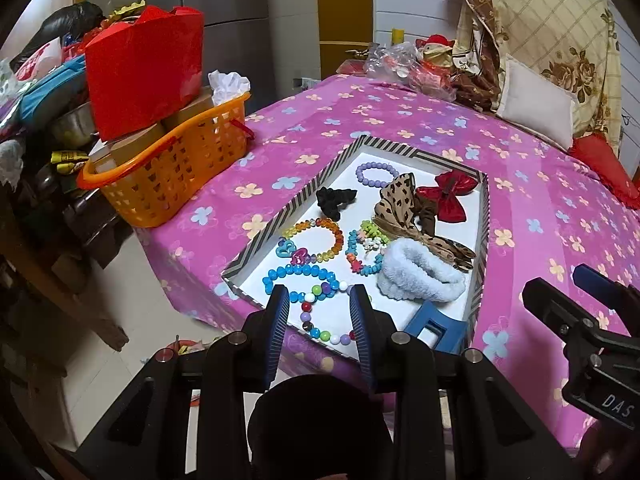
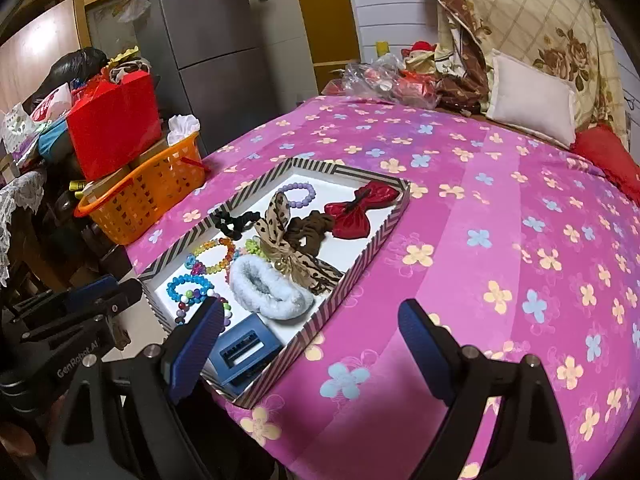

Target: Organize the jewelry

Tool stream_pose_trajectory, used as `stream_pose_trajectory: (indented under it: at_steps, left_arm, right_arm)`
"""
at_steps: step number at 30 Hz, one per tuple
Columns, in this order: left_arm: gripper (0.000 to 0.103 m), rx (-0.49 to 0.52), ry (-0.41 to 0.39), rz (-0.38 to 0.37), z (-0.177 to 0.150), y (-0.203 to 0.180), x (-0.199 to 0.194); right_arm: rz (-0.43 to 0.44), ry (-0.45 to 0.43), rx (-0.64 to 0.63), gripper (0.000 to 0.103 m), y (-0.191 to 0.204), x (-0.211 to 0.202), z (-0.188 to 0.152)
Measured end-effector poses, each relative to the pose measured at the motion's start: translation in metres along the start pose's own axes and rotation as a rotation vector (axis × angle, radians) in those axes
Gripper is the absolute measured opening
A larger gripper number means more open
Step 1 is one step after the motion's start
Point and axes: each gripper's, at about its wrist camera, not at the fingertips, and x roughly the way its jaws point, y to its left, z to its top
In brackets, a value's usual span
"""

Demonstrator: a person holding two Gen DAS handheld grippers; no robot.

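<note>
Striped tray (image 1: 482,240) near bed corner on floral pink sheet holds all jewelry. Multicolour bead bracelet (image 1: 320,316) lies at tray's near end: light, hard, slick round beads, likely elastic; best pinched across strand. Fluffy white scrunchie (image 1: 420,276) soft, compressible. Left gripper (image 1: 320,312) partly apart, empty, above bracelet. Right gripper (image 2: 312,320) wide apart, empty, straddling tray's near edge.

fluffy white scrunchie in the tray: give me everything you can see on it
The scrunchie is a pale, bluish-white ring of plush, fuzzy fabric, looking soft and thick. It lies flat, squashed into an oval with a narrow slot in the middle, in the near right part of the tray. The leopard bow overlaps its far edge, the blue clip sits just in front, and a beaded bracelet lies beside it. Neither claw touches it.
</note>
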Motion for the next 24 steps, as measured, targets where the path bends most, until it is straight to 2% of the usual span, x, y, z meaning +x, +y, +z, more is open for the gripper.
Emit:
stream_pose_trajectory:
  at_steps: [6,24]
  left_arm:
    - [0.027,0.0,-0.009,0.023,0.0004,0.0009,-0.0015]
    - [0.027,-0.001,-0.011,0.026,0.0009,0.0009,-0.0005]
  right_arm:
    - [0.007,0.008,-0.004,0.091,0.0021,0.0035,-0.0004]
    - [0.019,0.023,-0.004,0.091,0.0027,0.0107,-0.0021]
